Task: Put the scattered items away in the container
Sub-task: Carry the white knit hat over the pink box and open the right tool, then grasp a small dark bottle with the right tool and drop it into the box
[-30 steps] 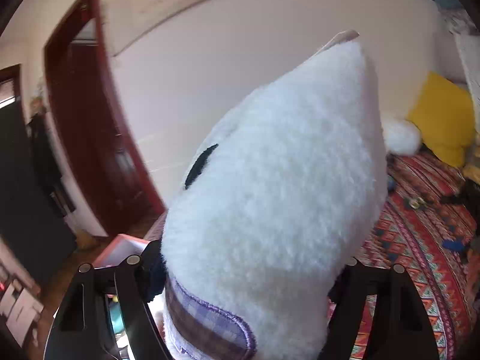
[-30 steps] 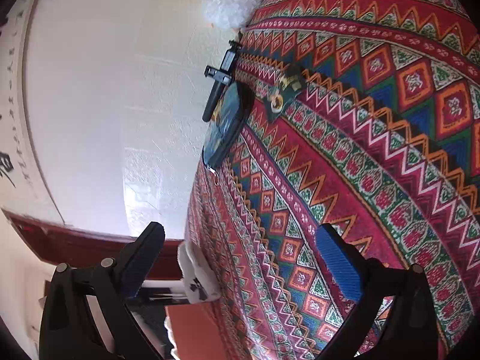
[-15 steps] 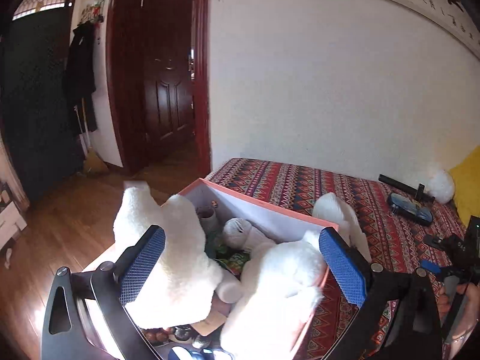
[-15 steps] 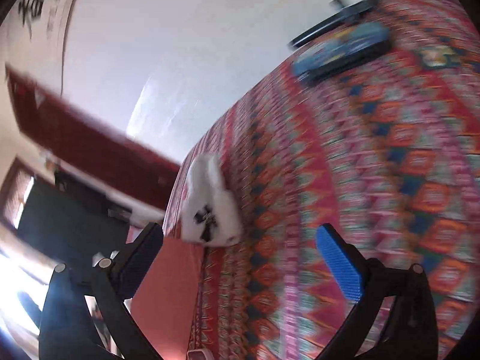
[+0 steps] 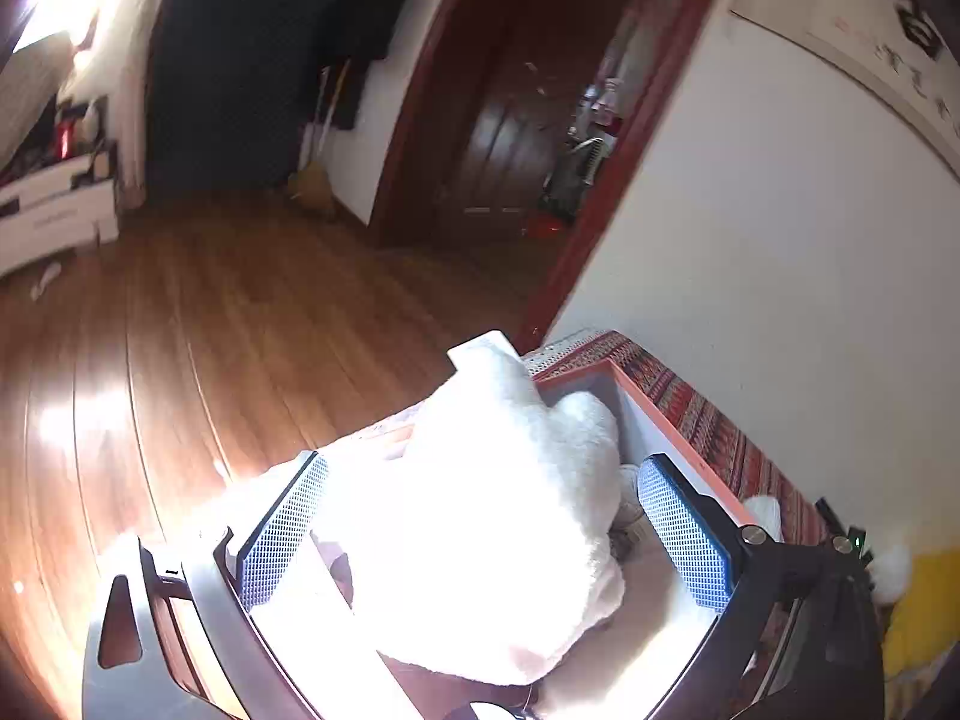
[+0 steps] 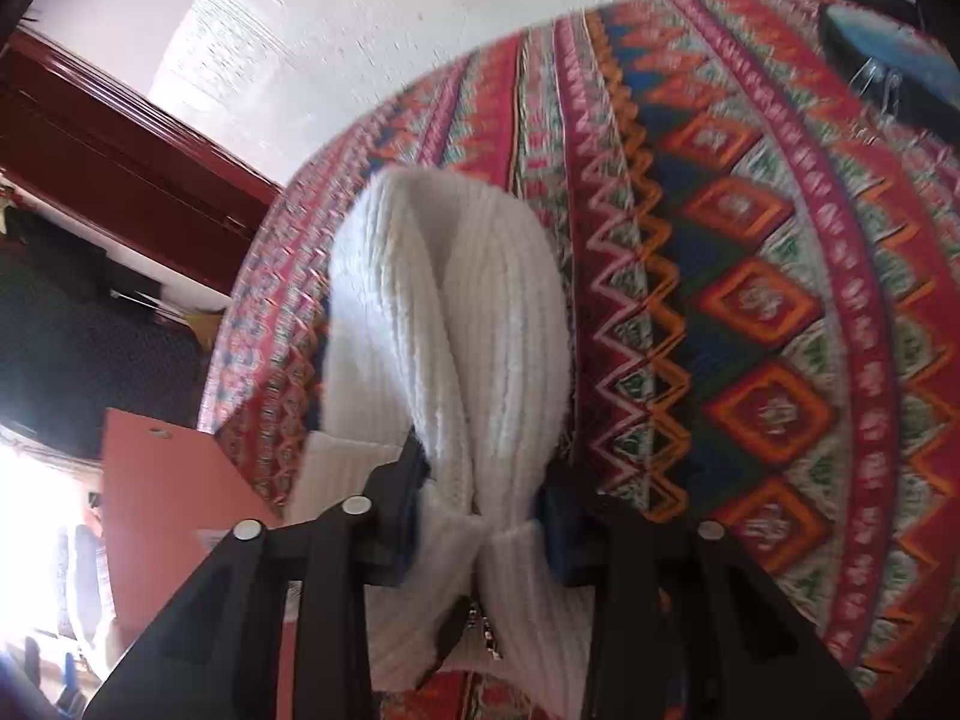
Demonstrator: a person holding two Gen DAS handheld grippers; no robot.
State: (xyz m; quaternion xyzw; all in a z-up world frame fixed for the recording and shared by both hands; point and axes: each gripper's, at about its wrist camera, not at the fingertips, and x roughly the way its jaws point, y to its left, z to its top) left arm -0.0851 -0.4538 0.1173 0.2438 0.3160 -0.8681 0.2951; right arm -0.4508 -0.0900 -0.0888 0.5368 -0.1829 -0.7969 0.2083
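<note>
Left wrist view shows the left tool [image 5: 480, 534] released, its plush toy [image 5: 510, 516] now lying below it in the box [image 5: 678, 414], so that item is tidied. The right tool [image 6: 480, 516], wide a second ago, is closing on a knit cloth [image 6: 450, 324] on the bed [image 6: 750, 300]. Glare hides the box's contents, and a dark case [image 6: 900, 60] ahead is cut off.

A fluffy white plush toy [image 5: 510, 516] lies heaped in the orange-rimmed box [image 5: 678, 414]; a white ribbed knit [image 6: 450, 330] lies bunched on the patterned bedspread.

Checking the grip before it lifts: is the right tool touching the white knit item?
Touching. The right wrist view shows the right tool closing, with both pads pinching the bunched white knit item between them.
</note>
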